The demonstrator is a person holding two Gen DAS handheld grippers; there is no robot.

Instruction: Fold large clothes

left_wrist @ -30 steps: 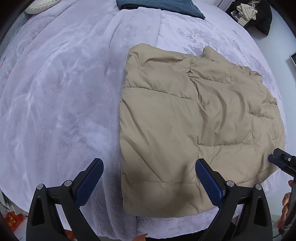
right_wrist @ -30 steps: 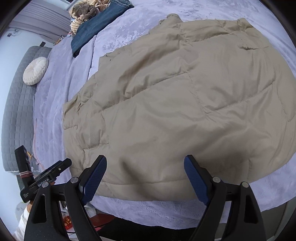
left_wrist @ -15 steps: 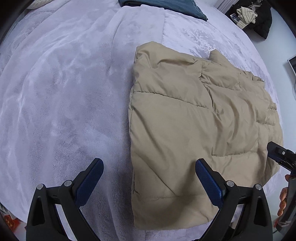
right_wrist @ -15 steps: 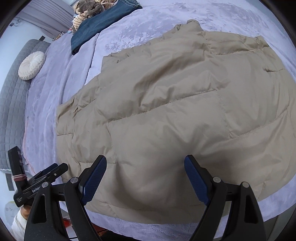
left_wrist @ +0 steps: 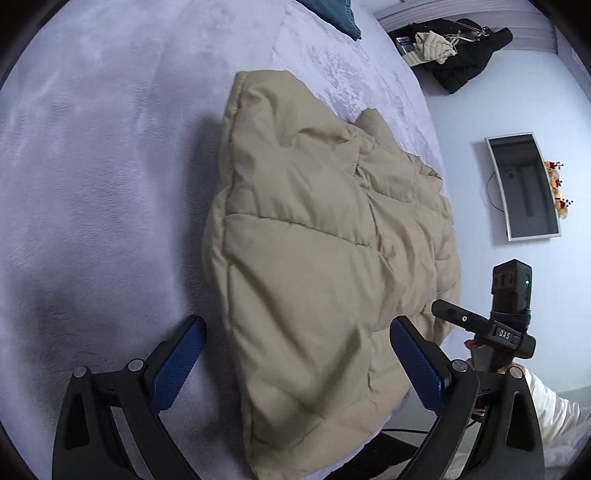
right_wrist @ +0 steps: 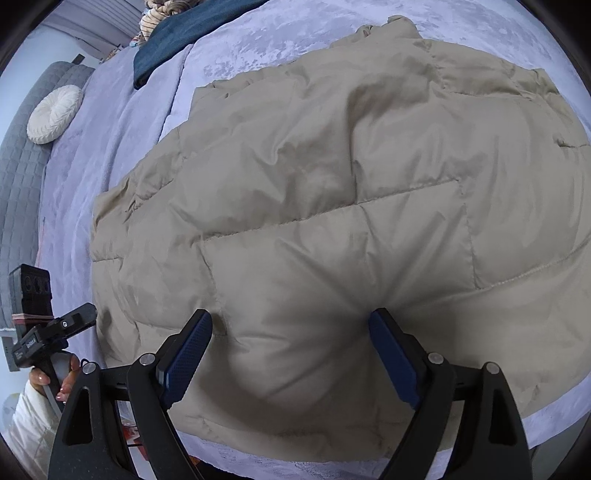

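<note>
A beige quilted puffer jacket (left_wrist: 314,258) lies folded flat on the lilac bed cover (left_wrist: 92,184). My left gripper (left_wrist: 295,332) is open, tilted down over the jacket's near left edge, with that edge between its blue pads (left_wrist: 173,369). My right gripper (right_wrist: 290,321) points steeply down at the jacket (right_wrist: 351,184) near its front hem. Its jaws are opening, and its fingertips dent the puffy fabric, which bulges up between them without being pinched. Each view catches the other hand's gripper body (left_wrist: 498,332) (right_wrist: 44,332) at the bed's edge.
Dark blue jeans (right_wrist: 177,33) and a round white cushion (right_wrist: 55,114) lie at the far end of the bed, by a grey quilted headboard (right_wrist: 14,177). A dark clothes pile (left_wrist: 458,55) and a framed screen (left_wrist: 524,184) lie beyond the bed's right edge.
Both grippers came lower and closer to the jacket. The left one tipped down and swung toward the jacket's left edge. The right one's fingertips sank into the fabric near the front hem.
</note>
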